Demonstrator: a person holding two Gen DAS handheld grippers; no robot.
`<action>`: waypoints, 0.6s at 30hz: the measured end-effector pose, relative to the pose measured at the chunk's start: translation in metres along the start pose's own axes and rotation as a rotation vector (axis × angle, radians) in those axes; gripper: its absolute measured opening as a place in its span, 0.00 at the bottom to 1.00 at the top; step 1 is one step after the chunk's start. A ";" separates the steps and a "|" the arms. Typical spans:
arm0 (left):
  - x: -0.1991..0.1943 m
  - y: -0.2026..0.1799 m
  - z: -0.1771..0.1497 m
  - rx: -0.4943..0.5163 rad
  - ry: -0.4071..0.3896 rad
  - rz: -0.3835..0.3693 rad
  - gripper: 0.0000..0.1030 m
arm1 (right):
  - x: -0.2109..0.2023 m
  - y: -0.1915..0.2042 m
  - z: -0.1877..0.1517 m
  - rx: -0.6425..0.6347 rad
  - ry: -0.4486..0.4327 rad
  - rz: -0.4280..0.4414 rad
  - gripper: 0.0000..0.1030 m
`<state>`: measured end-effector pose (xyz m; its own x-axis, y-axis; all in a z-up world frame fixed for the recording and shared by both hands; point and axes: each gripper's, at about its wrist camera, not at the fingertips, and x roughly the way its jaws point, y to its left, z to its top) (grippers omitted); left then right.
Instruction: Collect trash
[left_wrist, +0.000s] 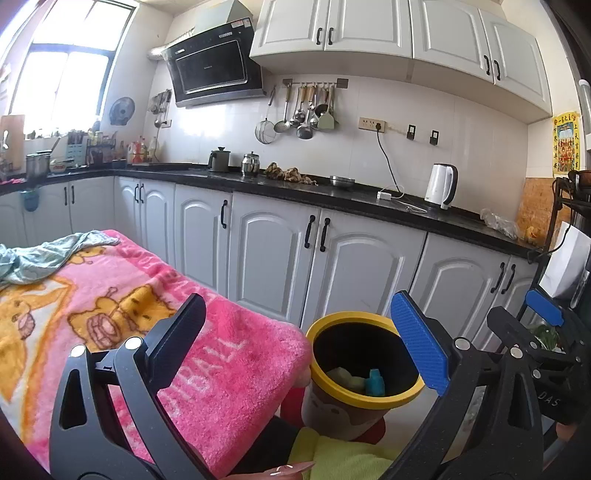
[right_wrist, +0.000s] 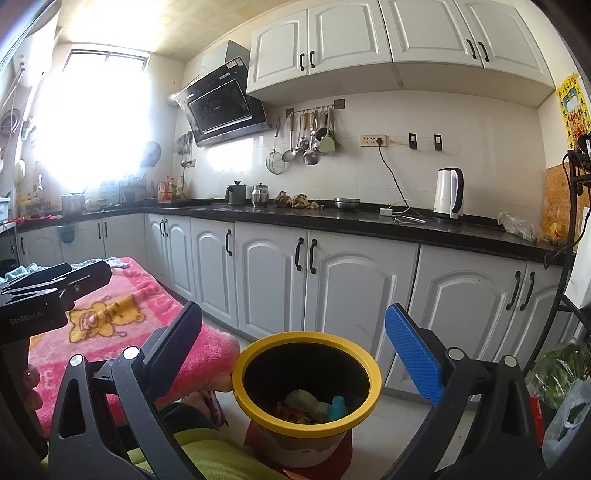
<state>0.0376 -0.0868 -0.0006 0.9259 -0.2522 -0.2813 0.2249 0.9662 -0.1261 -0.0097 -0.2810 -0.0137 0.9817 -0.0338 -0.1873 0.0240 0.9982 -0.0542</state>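
**Hovering over a half-filled bin**

Hanging above the small round trash bin (right_wrist: 306, 384), the right gripper (right_wrist: 303, 347) holds its jaws wide apart with nothing between them, one finger matte black, the other faced with a ribbed blue pad (right_wrist: 413, 354). The left gripper (left_wrist: 299, 339) sits just beside it, jaws equally wide and empty, over the edge of the blanket.

The bin is a tapered tub with a thick, smooth yellow rim (left_wrist: 364, 398) and a black inner wall; its outside is pale with a brown cartoon print. It stands on something red, just beside the table corner. Down inside lie a pale yellow-green lump (right_wrist: 304, 400), a small turquoise piece (right_wrist: 338, 406) and some reddish-orange scraps (right_wrist: 295, 413), all heaped at the bottom.

A fluffy pink blanket (left_wrist: 207, 362) printed with yellow cartoon bears drapes over the table, and a crumpled pale-green cloth (left_wrist: 44, 254) lies at its far end. Behind runs a glossy black countertop (left_wrist: 332, 192) above grey panelled cabinet doors, carrying a white electric kettle (left_wrist: 441, 186), a shallow steel bowl (left_wrist: 341, 181) and a crinkled clear plastic bag (left_wrist: 498, 223).
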 end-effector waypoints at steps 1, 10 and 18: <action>0.000 0.000 0.000 0.000 0.000 0.000 0.89 | 0.000 0.000 0.000 0.000 -0.001 0.000 0.94; 0.000 -0.001 0.002 0.002 -0.002 0.005 0.89 | 0.000 0.000 0.000 0.000 0.000 0.000 0.94; 0.000 0.000 0.002 0.003 -0.002 0.004 0.89 | 0.000 0.000 0.001 0.000 0.002 -0.001 0.94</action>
<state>0.0383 -0.0872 0.0007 0.9274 -0.2484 -0.2796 0.2221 0.9673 -0.1227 -0.0097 -0.2806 -0.0131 0.9814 -0.0350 -0.1888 0.0251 0.9982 -0.0544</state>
